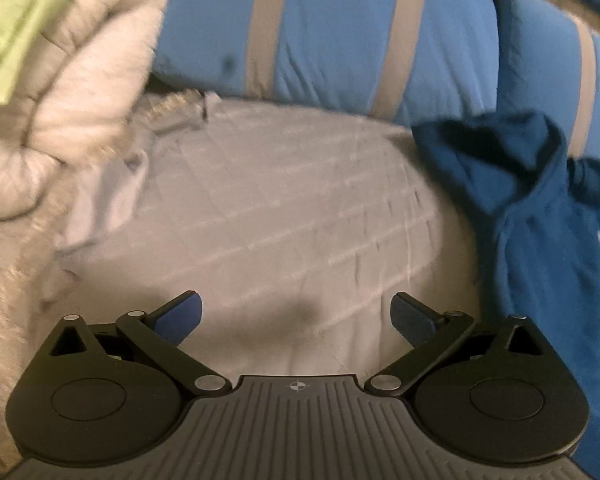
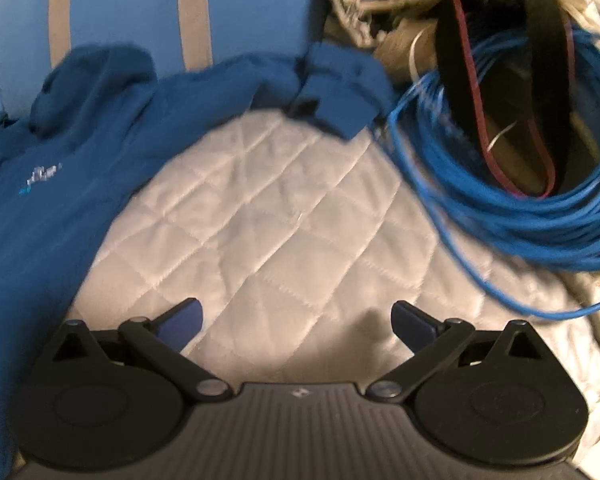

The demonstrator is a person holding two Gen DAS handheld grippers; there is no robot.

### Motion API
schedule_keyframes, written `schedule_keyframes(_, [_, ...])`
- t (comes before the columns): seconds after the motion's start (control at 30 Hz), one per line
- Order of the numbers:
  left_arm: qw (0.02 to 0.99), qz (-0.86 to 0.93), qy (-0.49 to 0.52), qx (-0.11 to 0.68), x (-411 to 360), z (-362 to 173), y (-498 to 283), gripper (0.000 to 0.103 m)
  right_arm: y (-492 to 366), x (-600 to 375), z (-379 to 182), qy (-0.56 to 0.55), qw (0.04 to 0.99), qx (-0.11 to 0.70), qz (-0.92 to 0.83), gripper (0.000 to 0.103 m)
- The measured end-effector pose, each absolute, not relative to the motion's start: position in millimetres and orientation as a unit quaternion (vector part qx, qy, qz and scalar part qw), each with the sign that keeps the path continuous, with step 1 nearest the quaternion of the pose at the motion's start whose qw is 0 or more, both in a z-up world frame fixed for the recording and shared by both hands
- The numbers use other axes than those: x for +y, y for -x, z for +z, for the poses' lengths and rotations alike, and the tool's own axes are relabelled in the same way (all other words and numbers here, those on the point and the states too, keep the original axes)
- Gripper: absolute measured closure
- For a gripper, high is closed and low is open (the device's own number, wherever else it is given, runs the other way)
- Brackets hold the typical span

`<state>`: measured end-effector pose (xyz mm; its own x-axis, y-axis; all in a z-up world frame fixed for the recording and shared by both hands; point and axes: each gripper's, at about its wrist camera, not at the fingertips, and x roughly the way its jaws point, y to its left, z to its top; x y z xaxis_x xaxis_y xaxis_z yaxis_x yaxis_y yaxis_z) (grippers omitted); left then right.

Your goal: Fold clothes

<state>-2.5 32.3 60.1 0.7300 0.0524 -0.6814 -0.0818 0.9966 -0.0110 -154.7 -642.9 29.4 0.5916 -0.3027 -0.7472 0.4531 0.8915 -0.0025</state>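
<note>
Both grippers, left gripper (image 1: 296,316) and right gripper (image 2: 296,322), spread apart and empty above the quilt (image 2: 268,220). Blue hoodie (image 2: 80,152) lies unfolded, apparently face-up; pinch its far sleeve (image 2: 340,92) first.

The blue hoodie (image 1: 540,216) runs off the right edge of the left wrist view, and its small chest print (image 2: 40,174) is too blurred to read in the right wrist view. On the far left, the cream blanket (image 1: 80,80) and a green cloth (image 1: 16,20) are smeared and cropped. The clutter behind the blue cable coil (image 2: 520,184) cannot be identified.
</note>
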Motion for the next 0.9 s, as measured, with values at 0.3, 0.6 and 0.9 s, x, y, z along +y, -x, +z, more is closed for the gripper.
schedule_keyframes(0.3, [0.945,0.019,0.087,0.315,45.7,114.0,48.2,0.000,196.9,-640.7,81.0,-0.106,0.918,0.323,-0.206,0.001])
schedule_keyframes(0.6, [0.944,0.044,0.079,0.317,36.0,139.1,70.7,0.000,238.9,-619.8,119.3,-0.091,0.941,0.268,-0.184,0.001])
schedule_keyframes(0.9, [0.948,0.018,0.052,0.314,21.5,146.7,89.7,0.000,267.4,-613.4,149.2,-0.069,0.946,0.276,-0.155,0.001])
